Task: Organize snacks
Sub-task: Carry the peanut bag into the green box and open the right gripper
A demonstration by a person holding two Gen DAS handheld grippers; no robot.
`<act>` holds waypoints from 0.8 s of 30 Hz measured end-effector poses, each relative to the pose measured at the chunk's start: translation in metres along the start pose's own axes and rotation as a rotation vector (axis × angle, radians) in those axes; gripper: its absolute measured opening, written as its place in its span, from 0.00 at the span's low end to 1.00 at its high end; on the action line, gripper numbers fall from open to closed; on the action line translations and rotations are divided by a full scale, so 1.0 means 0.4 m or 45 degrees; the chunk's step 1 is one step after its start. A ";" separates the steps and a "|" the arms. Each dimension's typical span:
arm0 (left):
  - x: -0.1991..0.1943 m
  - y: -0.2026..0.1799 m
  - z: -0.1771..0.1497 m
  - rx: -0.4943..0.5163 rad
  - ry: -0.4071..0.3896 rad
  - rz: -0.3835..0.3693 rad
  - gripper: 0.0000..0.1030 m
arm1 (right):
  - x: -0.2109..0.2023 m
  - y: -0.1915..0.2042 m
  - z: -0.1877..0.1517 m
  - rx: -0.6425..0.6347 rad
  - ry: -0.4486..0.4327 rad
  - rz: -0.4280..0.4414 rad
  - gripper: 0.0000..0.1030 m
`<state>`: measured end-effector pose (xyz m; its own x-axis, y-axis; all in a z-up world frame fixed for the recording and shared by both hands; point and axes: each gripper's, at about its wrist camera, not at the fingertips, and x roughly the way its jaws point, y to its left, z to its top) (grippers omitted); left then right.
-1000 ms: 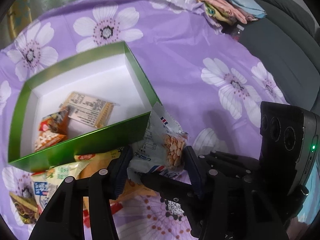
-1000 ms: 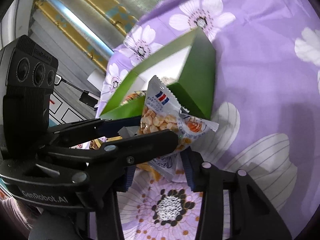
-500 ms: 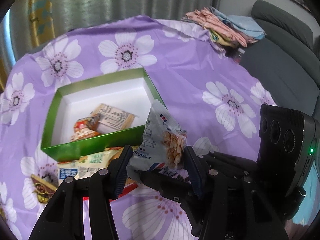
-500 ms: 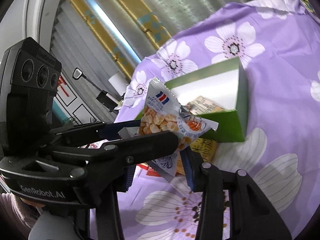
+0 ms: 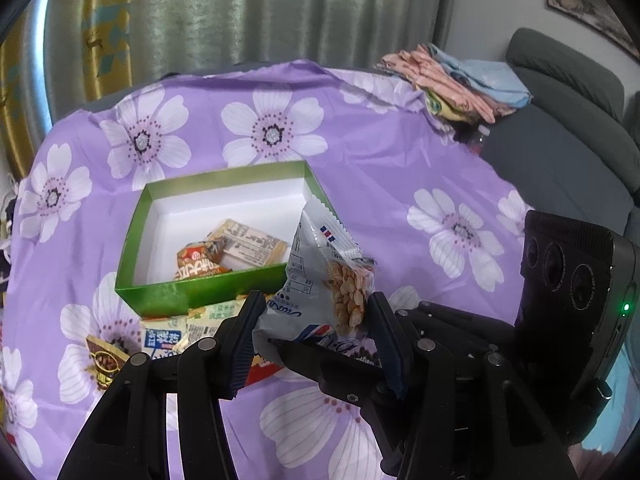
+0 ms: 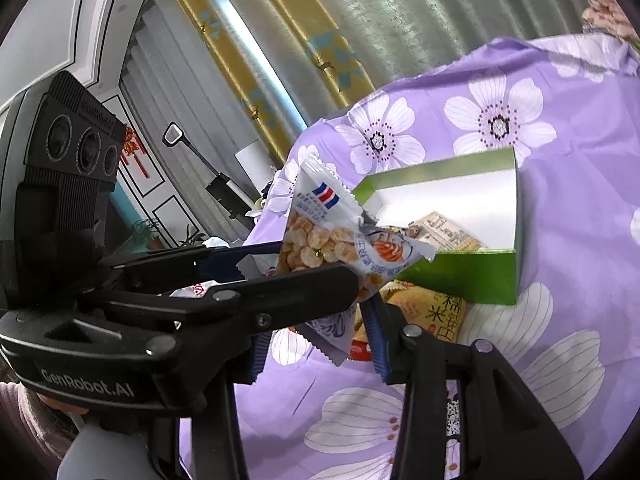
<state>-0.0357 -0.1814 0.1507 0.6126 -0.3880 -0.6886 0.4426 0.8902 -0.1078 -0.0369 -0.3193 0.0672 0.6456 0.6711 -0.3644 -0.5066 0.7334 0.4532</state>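
Both grippers, left (image 5: 316, 332) and right (image 6: 320, 336), squeezing one peanut bag (image 5: 328, 276) (held up), green box (image 5: 168, 294) just behind on flowery purple cloth (image 5: 400, 176)

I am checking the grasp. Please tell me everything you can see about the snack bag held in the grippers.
The snack bag is glossy pale plastic with serrated ends, a red-white-blue mark and a clear window showing pale crunchy pieces. It is crumpled, held upright in the air before the green box. The left gripper and right gripper both pinch its lower part.
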 end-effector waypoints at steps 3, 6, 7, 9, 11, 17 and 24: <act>-0.010 0.022 0.017 -0.011 -0.030 -0.007 0.52 | 0.004 0.013 0.015 -0.016 0.001 -0.009 0.41; -0.017 0.052 0.037 -0.034 -0.064 -0.010 0.52 | 0.029 0.027 0.049 -0.057 0.001 -0.022 0.41; -0.015 0.068 0.049 -0.048 -0.071 -0.015 0.52 | 0.036 0.030 0.056 -0.066 0.002 -0.025 0.41; -0.008 0.100 0.078 -0.071 -0.082 -0.031 0.52 | 0.064 0.033 0.086 -0.089 0.010 -0.036 0.41; 0.006 0.131 0.110 -0.099 -0.085 -0.056 0.52 | 0.086 0.029 0.114 -0.104 0.014 -0.044 0.41; 0.083 0.203 0.178 -0.188 -0.041 -0.142 0.52 | 0.169 -0.001 0.206 -0.142 0.043 -0.117 0.41; 0.210 0.275 0.153 -0.314 0.028 -0.194 0.52 | 0.268 -0.060 0.205 -0.136 0.150 -0.187 0.41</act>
<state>0.1047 -0.1305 0.1250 0.5357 -0.5186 -0.6663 0.3539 0.8544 -0.3805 0.0913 -0.2739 0.0843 0.6488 0.5597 -0.5156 -0.4739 0.8273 0.3018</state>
